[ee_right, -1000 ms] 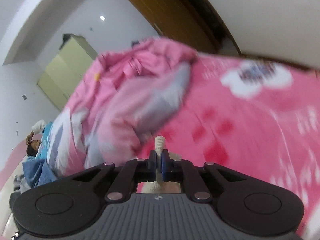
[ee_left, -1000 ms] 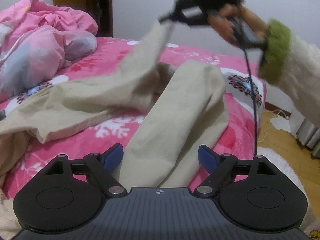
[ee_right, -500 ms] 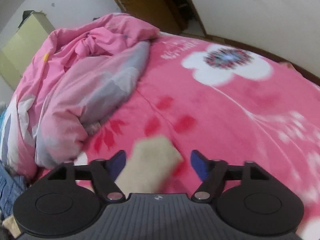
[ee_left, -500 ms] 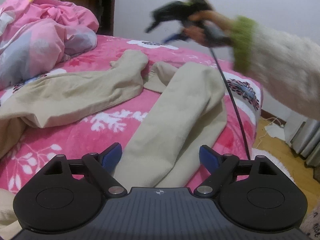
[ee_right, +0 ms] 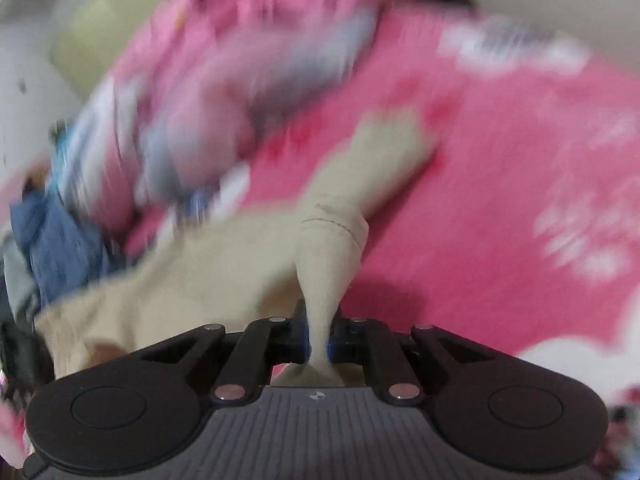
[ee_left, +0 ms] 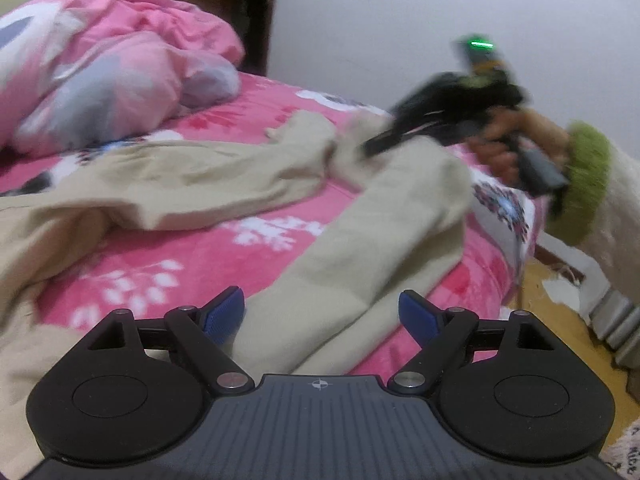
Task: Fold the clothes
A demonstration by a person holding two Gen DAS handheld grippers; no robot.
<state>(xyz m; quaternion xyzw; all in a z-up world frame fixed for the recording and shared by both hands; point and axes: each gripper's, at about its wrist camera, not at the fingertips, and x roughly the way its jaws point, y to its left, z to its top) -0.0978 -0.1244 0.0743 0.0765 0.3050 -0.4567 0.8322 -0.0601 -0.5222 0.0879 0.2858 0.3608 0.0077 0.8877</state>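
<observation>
A: Since the right gripper [ee_right: 319,346] has its jaws pinched on a bunched cuff end of the beige garment [ee_left: 360,256], looks like it's holding one leg/sleeve end to drag or lift it over. Fabric funnels up out of the pads in a tight cone, so grip is on a gathered wad, not a flat edge.

B: And left?

A: left gripper [ee_left: 322,312] jaws spread wide, nothing between the pads. It hangs low over the near end of the other beige limb, which runs away from it toward the bed edge. Prob ready to pin or grab that end, judgement only.

B: Garment layout?

A: Two long limbs splayed in a V on the bed [ee_left: 168,276], rest bunched at left. Not folded rn, crumpled w/ wrinkles. In left wrist view the right gripper sits at the far end where the limbs come close, person's hand [ee_left: 516,148] on the handle, green fuzzy cuff [ee_left: 580,184] on a cream sleeve.

B: Surface?

A: Soft pink floral bedsheet, so cloth will drag and snag, no crisp creases. Pink/grey quilt [ee_left: 104,64] heaped at the far left, limits room to spread. Wood floor [ee_left: 560,312] off the right edge, white wall behind, dark door frame. Right wrist view heavily motion-blurred, blue cloth [ee_right: 56,248] at left, can't ID it.
</observation>
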